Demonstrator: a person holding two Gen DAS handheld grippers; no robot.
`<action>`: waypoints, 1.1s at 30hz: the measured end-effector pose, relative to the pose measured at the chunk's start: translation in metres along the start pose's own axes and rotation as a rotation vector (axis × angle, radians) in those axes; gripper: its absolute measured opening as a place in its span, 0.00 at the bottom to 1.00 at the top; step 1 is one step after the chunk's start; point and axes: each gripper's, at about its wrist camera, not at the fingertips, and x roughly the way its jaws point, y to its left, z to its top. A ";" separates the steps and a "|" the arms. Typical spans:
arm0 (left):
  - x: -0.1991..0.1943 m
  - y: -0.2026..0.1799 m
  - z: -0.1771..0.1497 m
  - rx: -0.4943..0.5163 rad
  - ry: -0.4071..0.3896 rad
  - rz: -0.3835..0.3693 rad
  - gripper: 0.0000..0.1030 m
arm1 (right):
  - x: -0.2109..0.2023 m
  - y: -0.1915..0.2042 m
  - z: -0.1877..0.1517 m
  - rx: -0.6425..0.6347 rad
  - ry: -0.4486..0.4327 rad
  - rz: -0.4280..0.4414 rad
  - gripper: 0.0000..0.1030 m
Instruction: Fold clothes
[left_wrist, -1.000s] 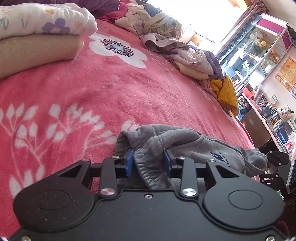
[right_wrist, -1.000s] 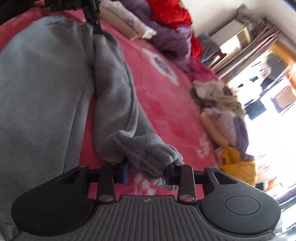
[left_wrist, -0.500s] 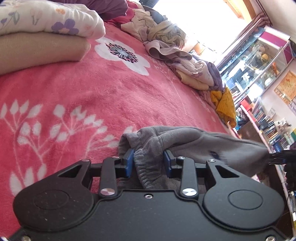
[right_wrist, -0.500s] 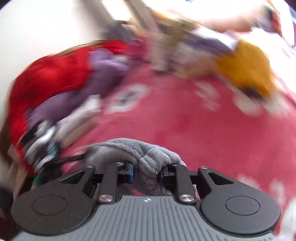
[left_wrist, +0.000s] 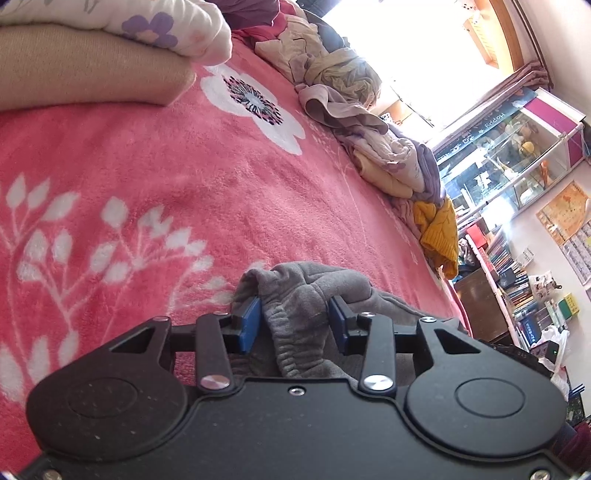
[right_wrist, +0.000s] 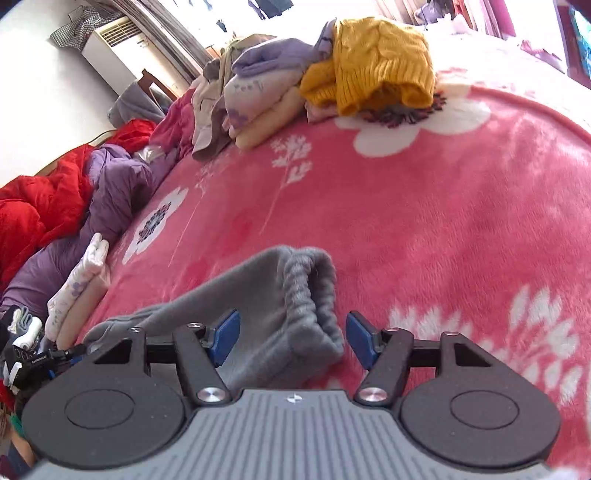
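Note:
A grey fleece garment (left_wrist: 306, 295) lies on the pink flowered blanket (left_wrist: 166, 192). In the left wrist view my left gripper (left_wrist: 293, 323) has its blue pads close around the garment's ribbed edge; a small gap shows at each pad. In the right wrist view my right gripper (right_wrist: 288, 338) is open, its blue pads spread wide on either side of the garment's ribbed cuff (right_wrist: 310, 295), which lies loose on the blanket (right_wrist: 443, 206).
Folded beige and floral clothes (left_wrist: 92, 48) are stacked at the far left. A heap of unfolded clothes with a yellow knit (right_wrist: 373, 62) lies along the bed's far side. Red and purple bedding (right_wrist: 55, 199) sits by the wall. Shelves and a glass cabinet (left_wrist: 509, 155) stand beyond the bed edge.
My right gripper swung round, carried the cuff across the bed and opened, letting the cuff go. My left gripper's pads have spread slightly around the ribbed edge.

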 end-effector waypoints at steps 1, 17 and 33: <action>0.000 0.000 0.001 0.000 -0.001 -0.003 0.37 | 0.005 0.001 0.004 -0.007 -0.003 0.005 0.60; -0.023 0.000 0.010 -0.025 -0.083 0.076 0.51 | 0.017 0.008 0.012 -0.024 0.032 -0.158 0.29; 0.041 -0.064 0.032 0.528 0.071 0.045 0.42 | 0.095 0.163 -0.009 -0.809 0.162 -0.171 0.54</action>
